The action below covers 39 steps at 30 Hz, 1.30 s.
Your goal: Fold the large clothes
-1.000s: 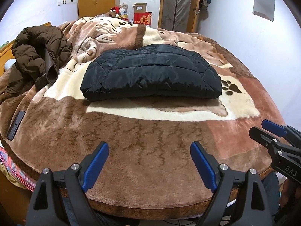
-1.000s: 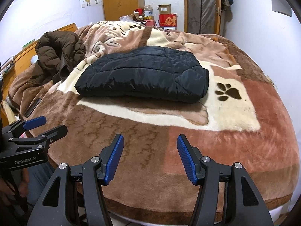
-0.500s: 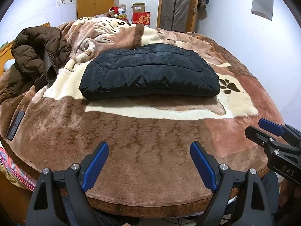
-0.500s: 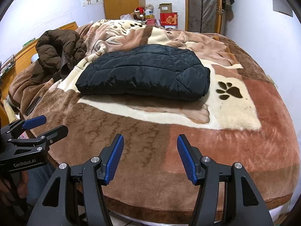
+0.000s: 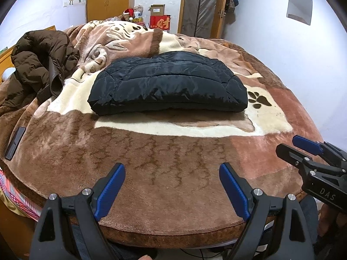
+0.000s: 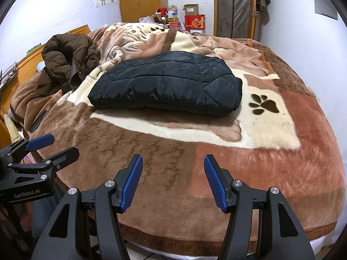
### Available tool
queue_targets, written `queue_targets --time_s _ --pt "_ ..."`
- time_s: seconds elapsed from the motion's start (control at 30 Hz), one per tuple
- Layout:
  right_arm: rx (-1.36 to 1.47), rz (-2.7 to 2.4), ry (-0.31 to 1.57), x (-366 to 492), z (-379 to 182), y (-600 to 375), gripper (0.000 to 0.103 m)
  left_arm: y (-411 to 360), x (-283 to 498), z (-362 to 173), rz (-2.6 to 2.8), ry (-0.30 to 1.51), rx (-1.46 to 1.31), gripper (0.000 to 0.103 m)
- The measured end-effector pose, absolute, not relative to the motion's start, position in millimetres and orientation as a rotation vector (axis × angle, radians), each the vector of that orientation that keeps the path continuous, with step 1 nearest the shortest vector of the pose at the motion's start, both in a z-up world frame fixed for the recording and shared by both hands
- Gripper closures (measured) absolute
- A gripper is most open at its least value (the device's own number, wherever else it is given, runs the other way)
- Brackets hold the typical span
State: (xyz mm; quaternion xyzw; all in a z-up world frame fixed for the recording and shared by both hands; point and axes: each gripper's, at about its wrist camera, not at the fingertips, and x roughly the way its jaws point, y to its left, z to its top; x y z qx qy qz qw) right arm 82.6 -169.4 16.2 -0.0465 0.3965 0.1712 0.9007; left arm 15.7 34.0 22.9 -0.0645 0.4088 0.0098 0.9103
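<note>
My left gripper (image 5: pixel 171 191) and my right gripper (image 6: pixel 173 182) both hang over the near edge of the bed (image 5: pixel 173 173), jaws spread wide with nothing between them, only blanket showing in the gap. The left pair stands a little wider than the right.

The black jacket (image 5: pixel 168 86) lies folded into a thick slab in the middle of the bed, at 12 o'clock from both grippers and well apart from them. The brown jacket (image 5: pixel 41 65) sits in a crumpled heap at about 10 o'clock, near the bed's far left side, not yet folded as far as I can judge.

The risks I see from here:
- The black jacket is puffy and slick. If I nudge it while reaching past, the layers may slide and the fold may spring open.
- The brown jacket is bunched, with its sleeves and collar buried. If I pinch a random ridge I may lift several layers at once and drag a tangle instead of a clean edge.
- A dark flat object (image 5: pixel 15 144) lies on the blanket at 9 o'clock near the left edge. Dragging the brown jacket toward me could sweep it off the bed.

Against the earlier frames almost nothing differs: both jaws keep the same spread, both jackets lie where they were, and the view shifts only slightly.
</note>
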Motion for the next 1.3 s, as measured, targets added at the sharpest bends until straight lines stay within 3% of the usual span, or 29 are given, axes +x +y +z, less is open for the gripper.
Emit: queue_targets --time_s 1.3 --pt "-0.100 0.352 0.819 77.6 18.1 -165.1 0.044 36.4 11.9 23.7 0.065 0.839 -0.130 0.013"
